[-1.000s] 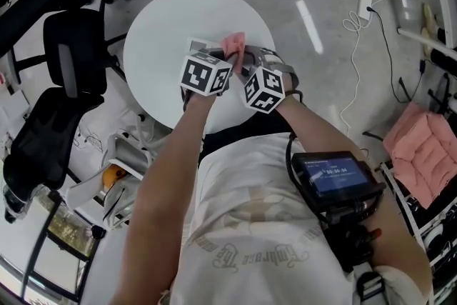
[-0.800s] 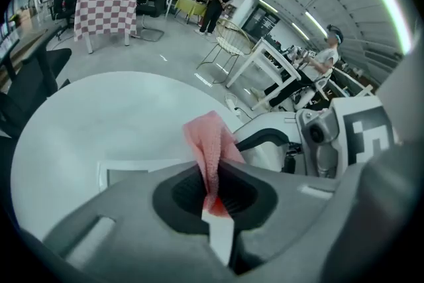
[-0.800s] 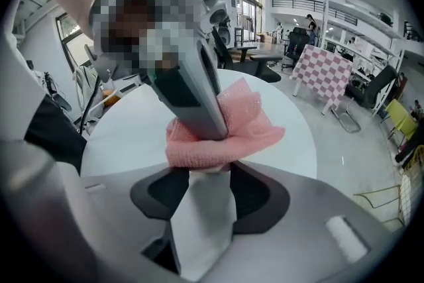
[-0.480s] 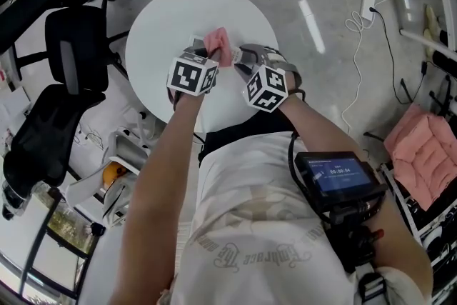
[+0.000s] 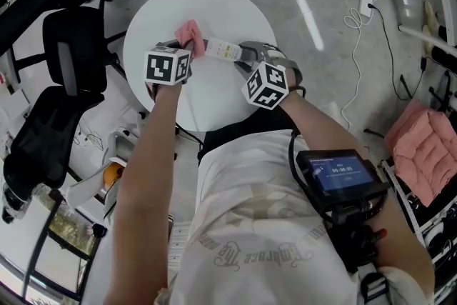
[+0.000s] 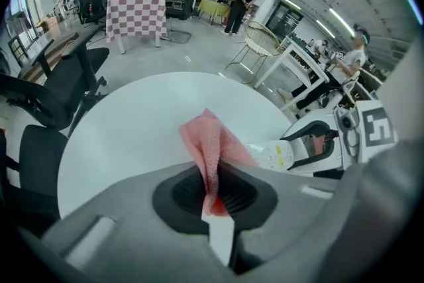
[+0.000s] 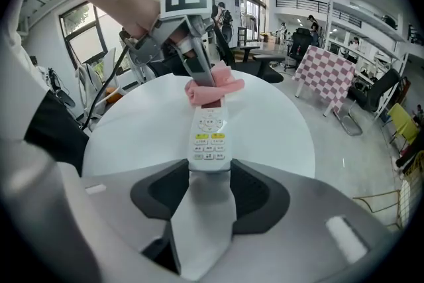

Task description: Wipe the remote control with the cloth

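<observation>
In the head view, the white remote control [image 5: 223, 49] stretches over the round white bench [image 5: 214, 7]. One end is gripped by the right claw [image 5: 241, 57]. At the remote's other end stands the left claw [image 5: 190, 46], with the pink cloth [image 5: 188, 31] bunched in it.

The left gripper view shows its jaws pinched almost together on a fold of the cloth, which pokes out past them, just beside the remote.

The right gripper view shows its jaws fairly wide apart, pressing on both sides of the remote's button end. The cloth covers the remote's display end.

I'd say a wiping stroke is under way, out at the remote's tip. The next move calls for drawing the cloth back along the remote's face. That needs light pressure and a steady right claw, so the remote doesn't twist loose.
</observation>
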`<act>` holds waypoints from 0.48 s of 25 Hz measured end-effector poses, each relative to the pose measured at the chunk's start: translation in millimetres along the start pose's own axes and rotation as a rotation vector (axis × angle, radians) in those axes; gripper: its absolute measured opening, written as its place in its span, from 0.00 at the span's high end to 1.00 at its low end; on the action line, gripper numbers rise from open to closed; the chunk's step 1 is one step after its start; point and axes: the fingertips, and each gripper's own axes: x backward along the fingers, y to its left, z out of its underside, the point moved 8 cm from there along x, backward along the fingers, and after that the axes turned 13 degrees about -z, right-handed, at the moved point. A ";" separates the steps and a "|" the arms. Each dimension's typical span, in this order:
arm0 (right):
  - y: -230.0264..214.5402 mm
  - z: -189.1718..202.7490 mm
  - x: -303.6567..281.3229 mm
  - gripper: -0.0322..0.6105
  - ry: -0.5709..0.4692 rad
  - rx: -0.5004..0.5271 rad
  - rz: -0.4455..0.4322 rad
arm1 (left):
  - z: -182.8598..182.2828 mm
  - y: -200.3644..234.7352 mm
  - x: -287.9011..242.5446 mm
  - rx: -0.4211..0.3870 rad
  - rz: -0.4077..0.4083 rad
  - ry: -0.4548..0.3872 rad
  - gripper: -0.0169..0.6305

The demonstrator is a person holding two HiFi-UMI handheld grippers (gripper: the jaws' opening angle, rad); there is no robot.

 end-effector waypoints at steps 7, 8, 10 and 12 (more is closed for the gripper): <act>-0.6 1.6 0.2 0.63 0.006 -0.003 -0.009 | 0.1 16.1 -0.7 -0.051 -0.064 0.035 0.95; -0.6 1.6 0.3 0.63 0.008 -0.003 -0.010 | 0.2 12.1 -0.8 -0.064 -0.055 0.026 0.95; -0.3 1.4 0.2 0.63 0.008 -0.002 -0.011 | -0.4 2.3 1.4 -0.096 -0.030 0.003 0.95; -0.1 1.3 0.0 0.63 0.007 0.000 -0.011 | -1.7 -12.9 2.9 -0.151 0.009 -0.009 0.95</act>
